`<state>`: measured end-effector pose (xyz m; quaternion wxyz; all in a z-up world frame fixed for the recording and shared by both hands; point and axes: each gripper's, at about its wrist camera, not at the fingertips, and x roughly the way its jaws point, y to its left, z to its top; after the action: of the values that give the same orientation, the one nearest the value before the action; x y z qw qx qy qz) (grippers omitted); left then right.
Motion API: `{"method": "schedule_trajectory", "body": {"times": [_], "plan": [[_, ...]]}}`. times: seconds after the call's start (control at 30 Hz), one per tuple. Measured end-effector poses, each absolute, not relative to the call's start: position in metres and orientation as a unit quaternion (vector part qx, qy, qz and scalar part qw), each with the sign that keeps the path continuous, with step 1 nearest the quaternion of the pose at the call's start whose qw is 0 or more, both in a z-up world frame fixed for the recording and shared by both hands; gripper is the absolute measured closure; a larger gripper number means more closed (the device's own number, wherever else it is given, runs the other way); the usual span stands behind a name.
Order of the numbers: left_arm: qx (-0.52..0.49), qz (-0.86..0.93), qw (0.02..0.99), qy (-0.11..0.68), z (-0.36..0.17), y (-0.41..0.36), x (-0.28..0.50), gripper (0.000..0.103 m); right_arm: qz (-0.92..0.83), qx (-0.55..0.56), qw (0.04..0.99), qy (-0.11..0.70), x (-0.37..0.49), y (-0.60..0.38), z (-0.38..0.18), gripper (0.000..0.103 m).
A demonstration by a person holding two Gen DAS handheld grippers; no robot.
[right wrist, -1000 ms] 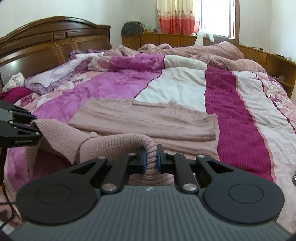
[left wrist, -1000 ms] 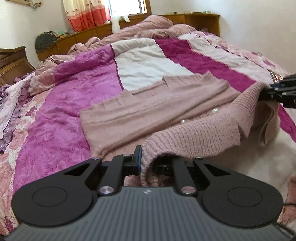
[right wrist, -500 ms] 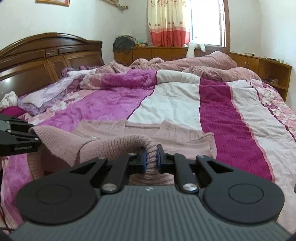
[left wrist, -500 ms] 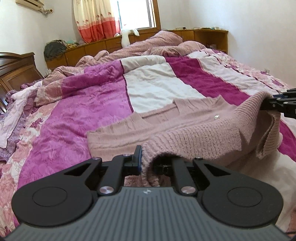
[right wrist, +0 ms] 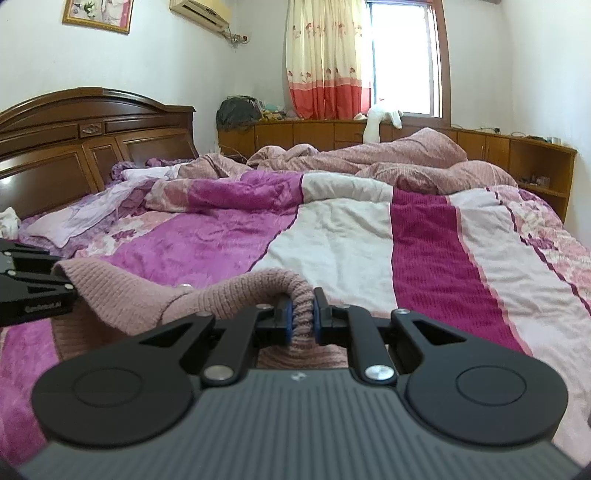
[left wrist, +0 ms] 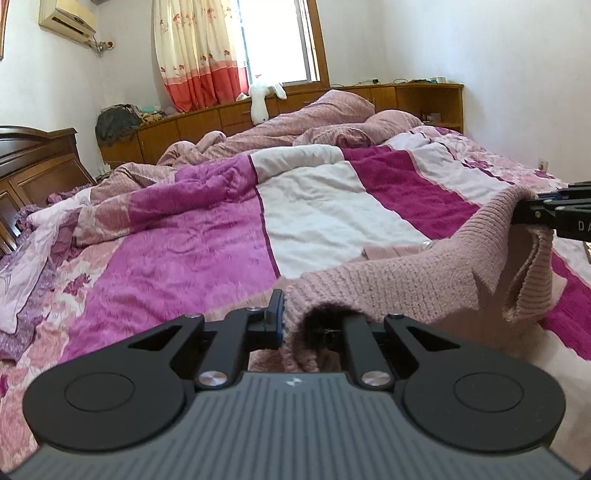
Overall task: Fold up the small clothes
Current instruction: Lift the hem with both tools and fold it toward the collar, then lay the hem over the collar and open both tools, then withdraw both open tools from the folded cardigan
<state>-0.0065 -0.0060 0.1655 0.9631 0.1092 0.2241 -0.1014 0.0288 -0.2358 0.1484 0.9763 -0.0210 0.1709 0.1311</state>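
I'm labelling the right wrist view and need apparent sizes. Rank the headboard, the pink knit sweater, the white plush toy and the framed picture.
Largest to smallest as they look:
1. headboard
2. pink knit sweater, though nearness inflates it and the hand-held grippers hide part
3. white plush toy and framed picture look alike; the frame is cropped, so unranked

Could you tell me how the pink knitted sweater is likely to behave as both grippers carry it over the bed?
The pink knitted sweater will probably stay floppy: it sags between the left gripper and right gripper, its corner drooping. The chunky ribbed knit bunched between the pads suggests little slipping. It probably stretches rather than holding a crease.
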Motion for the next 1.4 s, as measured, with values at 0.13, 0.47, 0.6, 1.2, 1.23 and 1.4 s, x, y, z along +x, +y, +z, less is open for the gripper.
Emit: {"method": "schedule_trajectory", "body": {"times": [0.13, 0.47, 0.6, 1.2, 1.23, 1.4], "plan": [[0.104, -0.092, 0.965, 0.223, 0.164, -0.004, 0.02, 0.091, 0.128, -0.029, 0.976, 0.171, 0.054, -0.231, 0.147, 0.09], [0.112, -0.077, 0.958, 0.254, 0.132, -0.003, 0.108, 0.091, 0.114, -0.053, 0.972, 0.2, 0.122, -0.218, 0.114, 0.09], [0.111, -0.077, 0.948, 0.287, 0.104, -0.002, 0.145, 0.091, 0.106, -0.051, 0.967, 0.227, 0.148, -0.217, 0.091, 0.09], [0.088, -0.072, 0.931, 0.348, 0.039, 0.006, 0.198, 0.066, 0.09, 0.009, 0.946, 0.312, 0.199, -0.217, 0.028, 0.079], [0.082, -0.065, 0.931, 0.35, 0.041, 0.008, 0.197, 0.055, 0.091, 0.015, 0.945, 0.314, 0.199, -0.218, 0.03, 0.077], [0.058, -0.057, 0.934, 0.348, 0.056, 0.02, 0.185, 0.042, 0.09, 0.041, 0.951, 0.292, 0.185, -0.224, 0.046, 0.037]]}}
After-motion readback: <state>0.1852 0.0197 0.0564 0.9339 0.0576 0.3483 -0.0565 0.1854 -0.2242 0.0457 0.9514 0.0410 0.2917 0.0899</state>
